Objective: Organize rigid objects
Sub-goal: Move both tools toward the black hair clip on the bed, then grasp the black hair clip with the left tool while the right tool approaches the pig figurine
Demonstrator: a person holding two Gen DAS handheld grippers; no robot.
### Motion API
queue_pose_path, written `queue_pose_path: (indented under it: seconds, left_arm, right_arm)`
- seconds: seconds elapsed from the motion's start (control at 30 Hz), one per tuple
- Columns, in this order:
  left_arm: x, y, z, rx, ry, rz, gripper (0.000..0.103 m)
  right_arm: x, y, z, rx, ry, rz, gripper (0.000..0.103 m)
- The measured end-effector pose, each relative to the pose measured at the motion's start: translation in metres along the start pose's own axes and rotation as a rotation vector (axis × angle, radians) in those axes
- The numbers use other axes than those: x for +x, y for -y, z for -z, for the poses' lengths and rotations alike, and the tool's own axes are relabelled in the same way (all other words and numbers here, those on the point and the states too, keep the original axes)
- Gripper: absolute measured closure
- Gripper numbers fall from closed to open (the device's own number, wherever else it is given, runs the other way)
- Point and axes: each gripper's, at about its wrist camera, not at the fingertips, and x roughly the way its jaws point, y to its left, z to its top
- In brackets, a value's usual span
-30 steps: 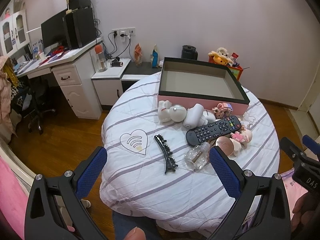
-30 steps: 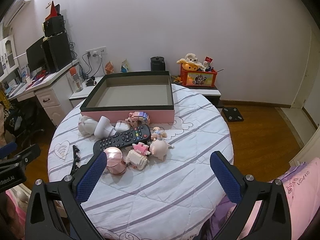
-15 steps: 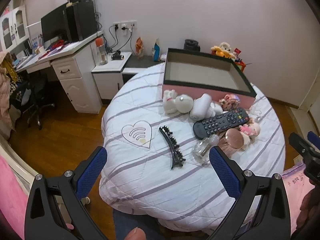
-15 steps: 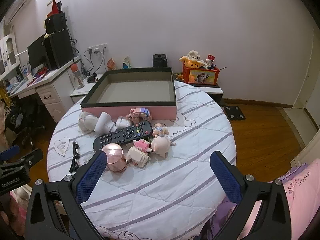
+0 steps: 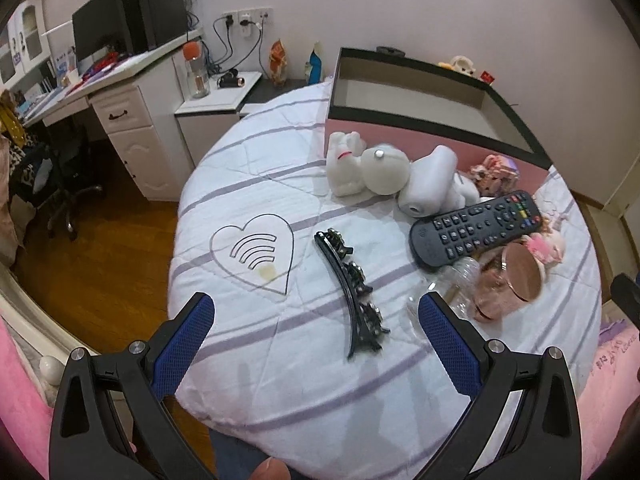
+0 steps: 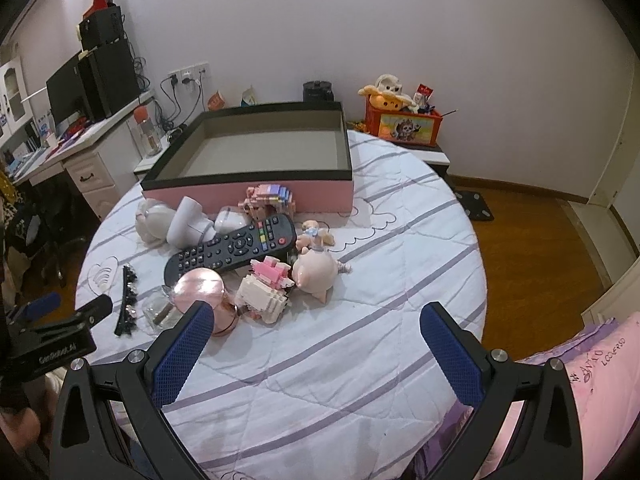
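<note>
A pink box with a black rim [image 5: 400, 136] [image 6: 248, 194] stands open and empty at the back of the round table. In front of it lie white toys [image 5: 376, 168], a black remote [image 5: 476, 230] [image 6: 232, 250], a rose-gold lidded jar [image 5: 516, 284] [image 6: 204, 292], a clear bottle [image 5: 456, 284], a pink pig figure [image 6: 316, 272], block figures [image 6: 266, 292] and a black hair clip [image 5: 350, 294] [image 6: 126, 300]. My left gripper [image 5: 316, 320] is open and empty, just before the hair clip. My right gripper [image 6: 316, 324] is open and empty, short of the pile.
The table wears a white quilt with purple stripes [image 6: 320, 360] and a heart outline [image 5: 256, 252]. A white desk with monitor [image 5: 104, 36] stands left. An orange toy crate [image 6: 402, 122] sits behind the table. Wood floor [image 6: 520, 240] lies to the right.
Both grippers have moved forward and lower toward the table. The left one has closed in on the hair clip. Nothing on the table has moved.
</note>
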Motion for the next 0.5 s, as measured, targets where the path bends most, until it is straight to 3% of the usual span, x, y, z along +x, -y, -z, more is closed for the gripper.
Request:
queue_pose_path:
  seconds: [0.5]
  left_arm:
    - [0.049,-0.001,-0.005,-0.006,-0.055,-0.018,0.001]
  right_arm:
    - [0.041,0.003,-0.005,-0.001,-0.065,-0.007,0.000]
